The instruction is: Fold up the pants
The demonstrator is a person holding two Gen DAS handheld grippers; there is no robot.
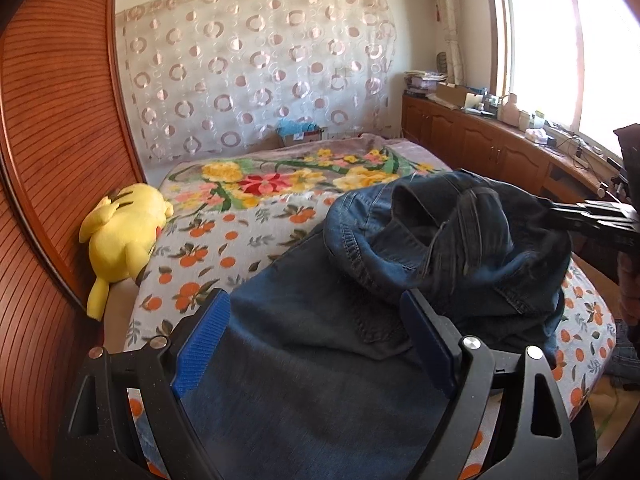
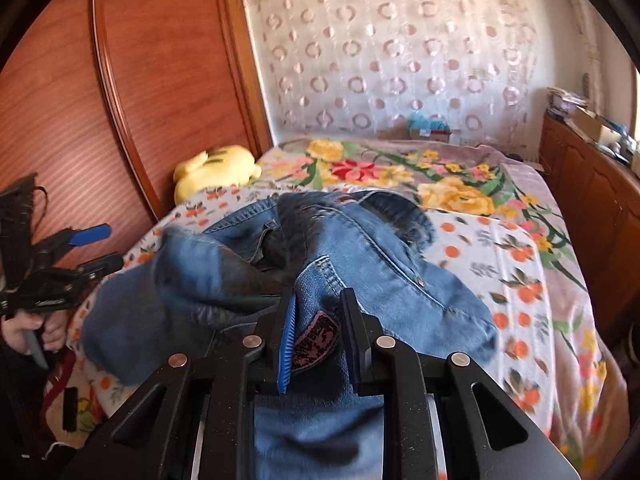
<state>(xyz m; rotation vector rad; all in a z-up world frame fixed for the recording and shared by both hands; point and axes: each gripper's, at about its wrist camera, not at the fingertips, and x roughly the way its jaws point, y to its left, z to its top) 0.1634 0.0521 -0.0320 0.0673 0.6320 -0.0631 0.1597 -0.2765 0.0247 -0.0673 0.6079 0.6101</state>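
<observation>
Jeans (image 1: 360,280), one pair in blue denim, lie on the bed (image 1: 192,264) near its front edge, the waist end bunched in a raised heap and a leg stretching flat toward the front edge. One dark pink patch (image 2: 316,336) shows on the denim between the right tool's fingers.

Two tools are in view. The left tool (image 1: 316,332) stands wide, its two blue pads apart on either side of the flat leg, with cloth lying between them but neither pad pressing on it. The right tool (image 2: 318,320) is drawn in narrow, and its pads pinch a fold of denim at the patch, with the cloth lifted and bunched ahead of it. In the right wrist view, a hand (image 2: 36,332) grips the left tool's handle at the bed's left side.

One yellow plush toy (image 1: 124,240) lies at the left edge of the bed against the wooden headboard (image 1: 60,120). Two bed covers show: an orange-fruit sheet under the jeans and a flowered blanket (image 1: 288,176) beyond it. One long wooden cabinet (image 1: 480,136) runs along the bed's right side under the window (image 1: 560,40), cluttered on top.
</observation>
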